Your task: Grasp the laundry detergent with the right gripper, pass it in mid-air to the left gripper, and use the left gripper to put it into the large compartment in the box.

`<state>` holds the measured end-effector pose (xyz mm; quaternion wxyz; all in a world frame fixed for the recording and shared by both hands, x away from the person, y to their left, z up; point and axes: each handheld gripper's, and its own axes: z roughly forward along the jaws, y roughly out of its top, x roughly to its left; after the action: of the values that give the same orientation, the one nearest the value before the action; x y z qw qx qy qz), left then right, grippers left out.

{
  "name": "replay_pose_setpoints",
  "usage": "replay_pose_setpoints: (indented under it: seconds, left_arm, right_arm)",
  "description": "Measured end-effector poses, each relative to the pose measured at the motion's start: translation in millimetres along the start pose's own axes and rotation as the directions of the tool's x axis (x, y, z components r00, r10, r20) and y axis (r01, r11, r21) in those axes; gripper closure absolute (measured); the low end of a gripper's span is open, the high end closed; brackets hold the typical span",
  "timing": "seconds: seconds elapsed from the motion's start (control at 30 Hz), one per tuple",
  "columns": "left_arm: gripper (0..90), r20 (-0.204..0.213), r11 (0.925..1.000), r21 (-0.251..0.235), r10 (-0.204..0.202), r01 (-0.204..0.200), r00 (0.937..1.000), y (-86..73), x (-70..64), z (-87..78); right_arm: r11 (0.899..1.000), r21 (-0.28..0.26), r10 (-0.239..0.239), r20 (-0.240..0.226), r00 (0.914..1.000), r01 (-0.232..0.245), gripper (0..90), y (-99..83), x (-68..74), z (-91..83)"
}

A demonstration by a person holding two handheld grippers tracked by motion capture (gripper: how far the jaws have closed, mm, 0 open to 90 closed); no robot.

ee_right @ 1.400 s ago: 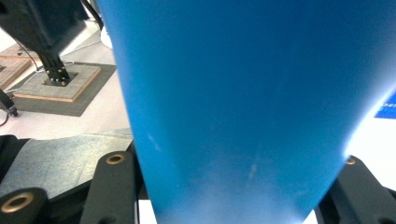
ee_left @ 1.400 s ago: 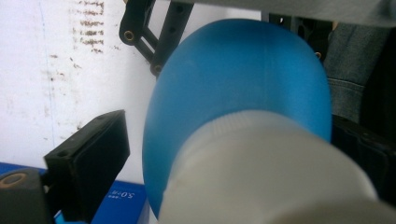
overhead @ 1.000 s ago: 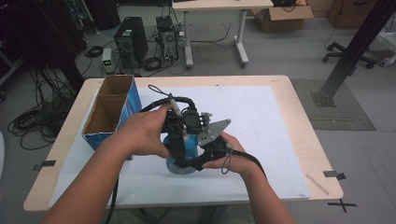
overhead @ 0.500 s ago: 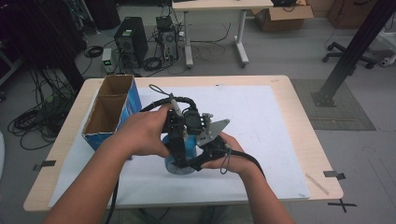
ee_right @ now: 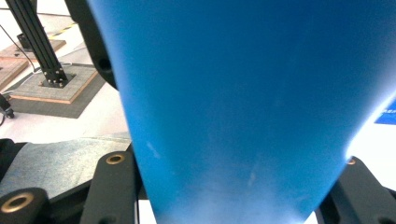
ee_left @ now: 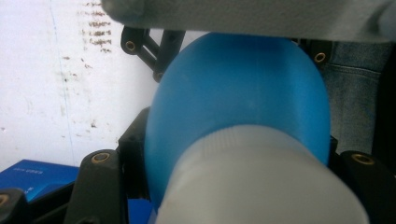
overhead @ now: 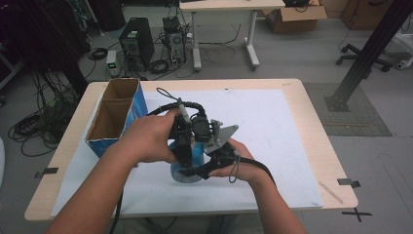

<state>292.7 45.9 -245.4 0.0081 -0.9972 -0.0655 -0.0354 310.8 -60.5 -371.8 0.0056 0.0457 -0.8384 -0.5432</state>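
A person at a pale wooden table [overhead: 316, 126] covered by a white paper sheet [overhead: 272, 126] holds a rounded blue plastic bottle with a white cap [overhead: 191, 163] near the table's front middle, just above the sheet. The left gripper [overhead: 181, 146] has its black jaws clamped on either side of the bottle close to the cap [ee_left: 261, 182]. The right gripper [overhead: 214, 156] squeezes the blue body [ee_right: 243, 112] between its jaws. An open blue cardboard box [overhead: 117, 114] stands at the left.
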Motion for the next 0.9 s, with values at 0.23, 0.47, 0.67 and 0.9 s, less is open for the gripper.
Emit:
replay_pose_setpoints:
  seconds: [0.23, 0.47, 0.67, 0.9]
  left_arm:
    - [38.8, -0.009, 0.9999, 0.002, 0.011, -0.011, 0.9999, 0.6, -2.2, -6.0]
    - [38.8, -0.012, 0.9999, -0.002, 0.014, -0.014, 0.9998, 0.0, -2.1, -8.7]
    - [38.8, -0.013, 1.0000, 0.000, 0.004, -0.004, 0.9999, -1.4, 0.4, -8.7]
    - [38.8, -0.015, 1.0000, 0.007, 0.007, -0.007, 0.9999, -1.3, -0.3, -10.4]
  right_arm:
    - [1.000, -0.016, -0.004, -0.001, 1.0000, 0.004, 45.2, 3.0, 1.0, -2.4]
    - [0.999, -0.039, 0.010, 0.001, 0.9999, -0.010, 43.6, 2.9, 0.8, -2.6]
    - [0.994, -0.094, 0.057, 0.006, 0.9984, -0.056, 35.6, -3.2, 0.6, -0.9]
    - [0.990, -0.120, 0.083, 0.022, 0.9963, -0.080, 23.3, -6.3, 0.0, -6.4]
